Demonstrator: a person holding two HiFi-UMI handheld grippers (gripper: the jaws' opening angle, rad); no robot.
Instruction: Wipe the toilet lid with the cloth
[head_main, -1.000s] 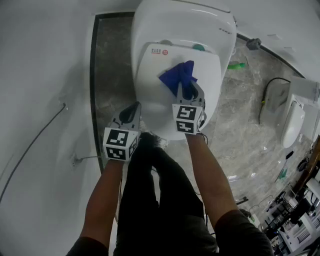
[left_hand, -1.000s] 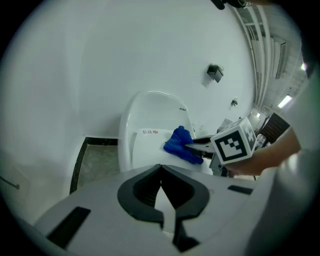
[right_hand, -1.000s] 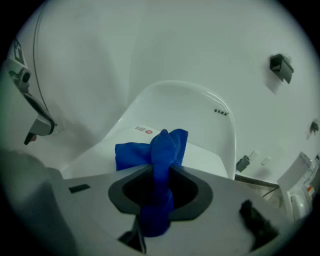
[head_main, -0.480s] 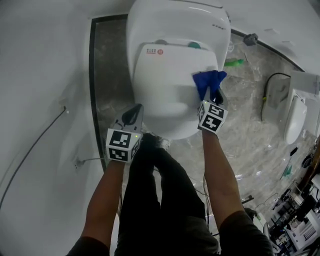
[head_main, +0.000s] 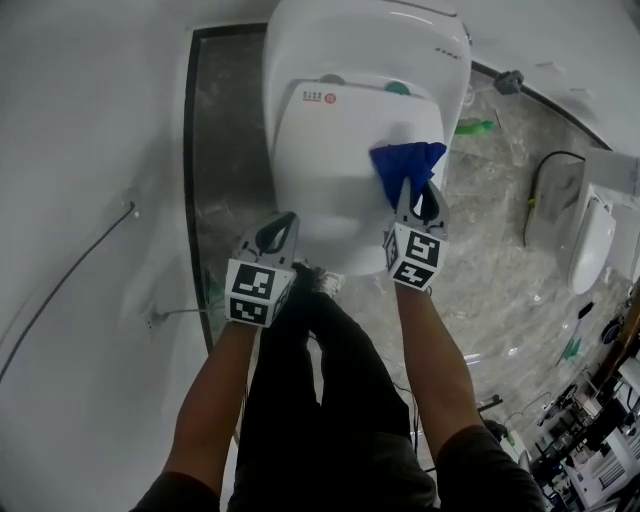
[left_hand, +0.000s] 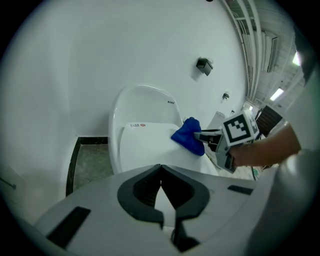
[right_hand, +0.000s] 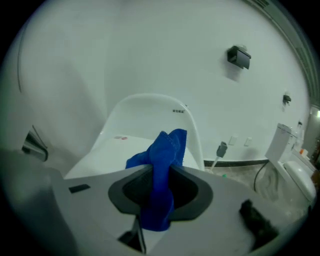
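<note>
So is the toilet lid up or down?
Down. The toilet lid lies flat and closed, with the blue cloth on top near its right edge.

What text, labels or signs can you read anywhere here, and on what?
Red label at the back of the toilet lid: too small and blurred to read.
Left gripper and right gripper: black-and-white square markers on their cubes, no words.
Dark marks on the toilet's rear body: too small to read.
</note>
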